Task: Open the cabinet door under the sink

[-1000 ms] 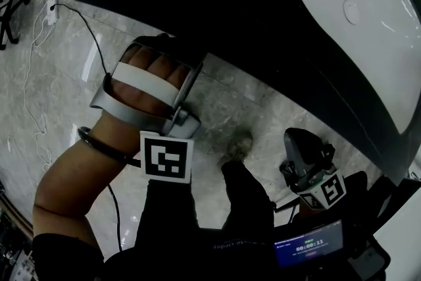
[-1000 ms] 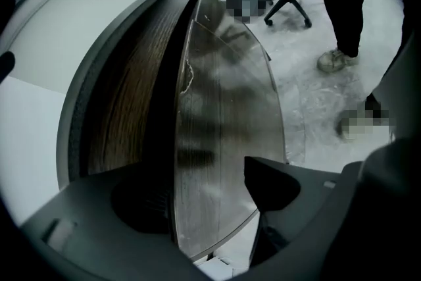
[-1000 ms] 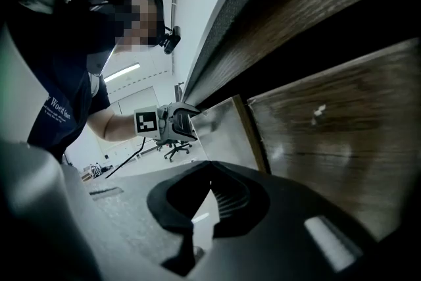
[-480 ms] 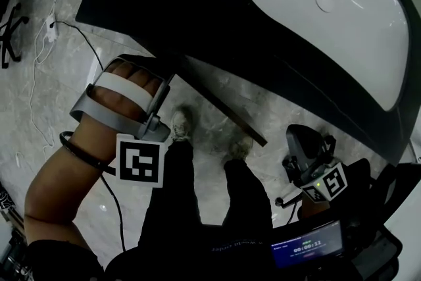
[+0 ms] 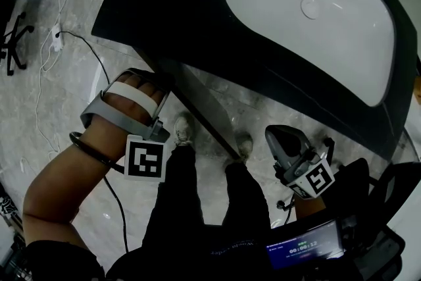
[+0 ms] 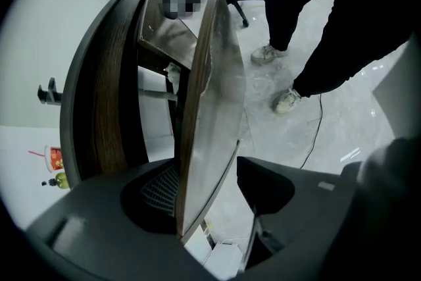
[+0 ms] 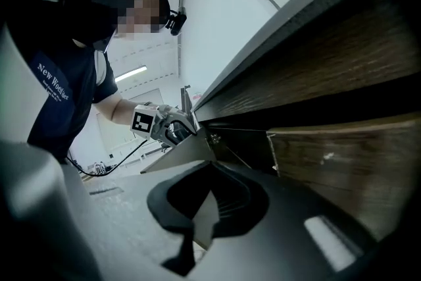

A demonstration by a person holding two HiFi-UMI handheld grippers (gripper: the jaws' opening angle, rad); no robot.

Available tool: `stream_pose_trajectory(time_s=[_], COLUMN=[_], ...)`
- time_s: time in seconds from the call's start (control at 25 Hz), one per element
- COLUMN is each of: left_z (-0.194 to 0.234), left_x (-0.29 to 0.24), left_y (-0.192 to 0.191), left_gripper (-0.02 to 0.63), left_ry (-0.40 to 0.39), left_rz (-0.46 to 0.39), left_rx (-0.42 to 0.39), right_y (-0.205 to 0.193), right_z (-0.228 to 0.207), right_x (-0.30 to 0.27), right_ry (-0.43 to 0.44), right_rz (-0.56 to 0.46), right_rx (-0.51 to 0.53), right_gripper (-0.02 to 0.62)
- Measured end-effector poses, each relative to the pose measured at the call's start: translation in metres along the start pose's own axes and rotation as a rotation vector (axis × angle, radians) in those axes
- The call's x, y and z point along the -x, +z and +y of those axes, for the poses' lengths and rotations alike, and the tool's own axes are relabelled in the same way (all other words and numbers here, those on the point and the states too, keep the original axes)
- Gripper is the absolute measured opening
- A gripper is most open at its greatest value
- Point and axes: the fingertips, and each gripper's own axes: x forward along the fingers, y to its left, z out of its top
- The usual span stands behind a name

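Observation:
The cabinet door point(image 5: 204, 108) under the white sink point(image 5: 309, 10) stands swung out from the dark counter point(image 5: 177, 3). My left gripper point(image 5: 148, 85) reaches to the door's outer end, with its tips tucked under the counter edge. In the left gripper view the door's edge point(image 6: 210, 95) runs between the jaws of my left gripper point(image 6: 210, 174). Those jaws are closing; the left pad lies by the panel and a gap shows at the right jaw. My right gripper point(image 5: 284, 138) hovers apart, shut and empty, facing the open door point(image 7: 177, 158).
The person's legs and shoes point(image 5: 184, 130) stand right behind the door. A cable point(image 5: 39, 89), a power strip point(image 5: 56, 36) and a chair base point(image 5: 13, 49) lie on the marble floor at the left. The second wooden door point(image 7: 342, 168) stays closed at the right.
The door has swung out from under the counter and its edge now shows. My left gripper moved with it. The right gripper rose slightly.

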Motion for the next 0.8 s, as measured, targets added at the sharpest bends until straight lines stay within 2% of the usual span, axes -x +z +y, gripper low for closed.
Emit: stream_pose_trajectory(time_s=[0.12,0.2,0.24,0.32,0.4,0.52,0.64,0.8], left_z=[-0.001,0.005,0.008,0.016,0.024,0.030,0.035,0.035], left_x=[0.004,0.006,0.007,0.005,0.002,-0.004,-0.009,-0.009], left_y=[-0.002,-0.002,-0.002,0.001,0.005,0.013,0.015,0.014], left_gripper=[0.229,0.139,0.103,0.094,0.094,0.094,0.115,0.092], left_ry=[0.041,0.087,0.096,0.081,0.050,-0.038,-0.078,-0.095], left_rz=[0.016,0.020,0.010,-0.042,-0.121,-0.195,-0.186,-0.166], left_rx=[-0.053,-0.114,-0.141,-0.168,-0.151,-0.050,0.030,0.029], right_y=[0.005,0.009,0.009,0.007,0.003,0.004,0.004,0.009], right_z=[0.001,0.004,0.005,0.006,0.009,0.013,0.013,0.009], right_x=[-0.002,-0.004,-0.006,-0.008,-0.010,-0.013,-0.011,-0.009], right_ry=[0.012,0.020,0.024,0.030,0.034,0.041,0.030,0.026], right_rz=[-0.025,-0.032,-0.030,-0.023,-0.002,-0.003,0.006,-0.011], right_rx=[0.000,-0.009,-0.009,-0.013,-0.031,-0.046,-0.063,-0.051], right_gripper=[0.002,0.002,0.002,0.002,0.002,0.002,0.002,0.002])
